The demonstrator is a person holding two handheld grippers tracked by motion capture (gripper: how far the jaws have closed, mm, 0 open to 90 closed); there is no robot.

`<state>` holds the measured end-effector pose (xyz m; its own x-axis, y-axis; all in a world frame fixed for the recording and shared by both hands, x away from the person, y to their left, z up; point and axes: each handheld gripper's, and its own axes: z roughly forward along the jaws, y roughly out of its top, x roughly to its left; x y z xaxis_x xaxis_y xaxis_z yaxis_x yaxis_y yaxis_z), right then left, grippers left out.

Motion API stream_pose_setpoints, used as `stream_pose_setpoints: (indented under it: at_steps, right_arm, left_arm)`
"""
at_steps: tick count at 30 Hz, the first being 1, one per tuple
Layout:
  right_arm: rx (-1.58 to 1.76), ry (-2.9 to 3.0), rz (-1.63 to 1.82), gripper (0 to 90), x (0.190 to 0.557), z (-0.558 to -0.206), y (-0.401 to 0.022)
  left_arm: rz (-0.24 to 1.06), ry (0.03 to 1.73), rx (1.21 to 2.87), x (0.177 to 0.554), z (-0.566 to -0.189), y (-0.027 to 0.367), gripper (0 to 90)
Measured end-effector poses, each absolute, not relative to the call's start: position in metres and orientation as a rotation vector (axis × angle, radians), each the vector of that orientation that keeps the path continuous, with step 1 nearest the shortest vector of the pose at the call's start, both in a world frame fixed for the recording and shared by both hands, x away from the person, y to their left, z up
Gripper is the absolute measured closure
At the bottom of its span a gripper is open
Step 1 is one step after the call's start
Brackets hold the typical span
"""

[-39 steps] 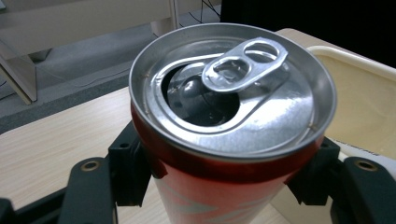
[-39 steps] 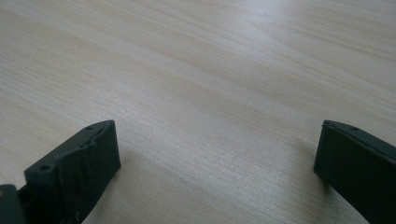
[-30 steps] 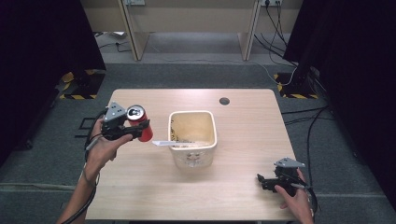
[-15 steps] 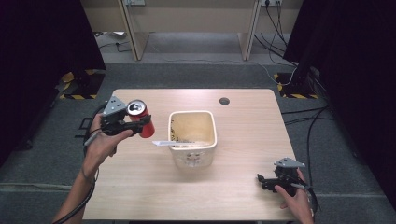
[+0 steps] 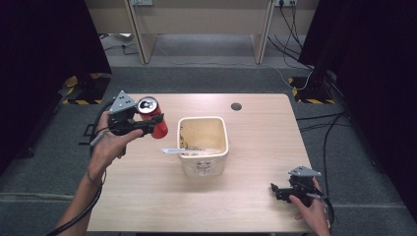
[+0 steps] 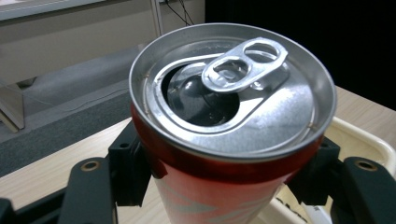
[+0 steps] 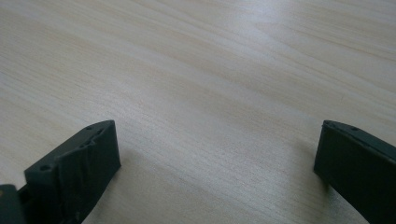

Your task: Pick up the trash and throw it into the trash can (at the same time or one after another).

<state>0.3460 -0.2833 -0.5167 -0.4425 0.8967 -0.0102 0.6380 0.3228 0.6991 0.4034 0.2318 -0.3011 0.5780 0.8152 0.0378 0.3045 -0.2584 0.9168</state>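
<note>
My left gripper (image 5: 147,127) is shut on a red drinks can (image 5: 153,119) and holds it in the air over the table's left part, left of the cream tub (image 5: 203,145). The can (image 6: 229,126) has an open silver top with its pull tab still on, and the black pads (image 6: 128,170) press its sides. A white plastic utensil (image 5: 172,151) lies across the tub's near left rim. My right gripper (image 5: 275,189) rests low at the table's near right corner, its jaws (image 7: 215,172) standing wide apart over bare wood with nothing between them.
The wooden table (image 5: 255,128) has a small round cable hole (image 5: 236,106) near its far edge. Desk legs and cables stand on the grey floor behind. Dark curtains hang on both sides.
The left hand has lifted the can higher and carried it slightly toward the far side. The right gripper has stayed where it was.
</note>
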Motion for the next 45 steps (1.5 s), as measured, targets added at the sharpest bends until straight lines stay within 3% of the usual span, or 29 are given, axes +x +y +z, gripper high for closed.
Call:
stream_pose_setpoints:
  at_steps: [14,45]
  right_arm:
    - [1.359,2.197,0.888,0.2,0.346,-0.517,-0.283]
    - [1.354,2.202,0.888,0.2,0.346,-0.517,-0.283]
  left_arm:
    - [0.603,0.862,1.813,0.412,-0.296,0.205,33.4]
    - [0.475,0.820,1.896,0.435,-0.322,0.148,33.4]
